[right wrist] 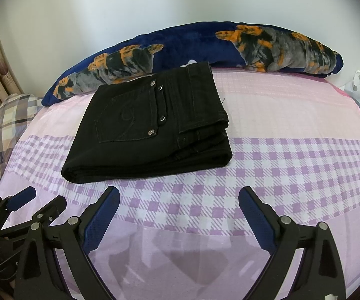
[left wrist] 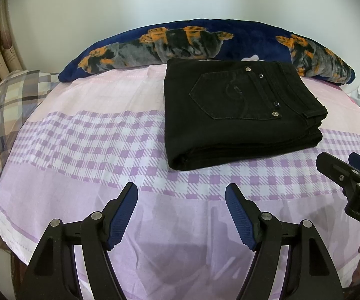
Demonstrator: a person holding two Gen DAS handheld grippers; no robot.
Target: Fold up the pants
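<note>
Jaws apart on both grippers — left gripper, right gripper — folded pants untouched.

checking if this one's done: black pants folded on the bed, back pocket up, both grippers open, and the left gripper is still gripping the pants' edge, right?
Not quite. The left gripper grips nothing: its jaws stand open over the checked sheet, apart from the folded black pants, as the left wrist view shows. The right gripper is open too, and the back pocket faces up.
</note>
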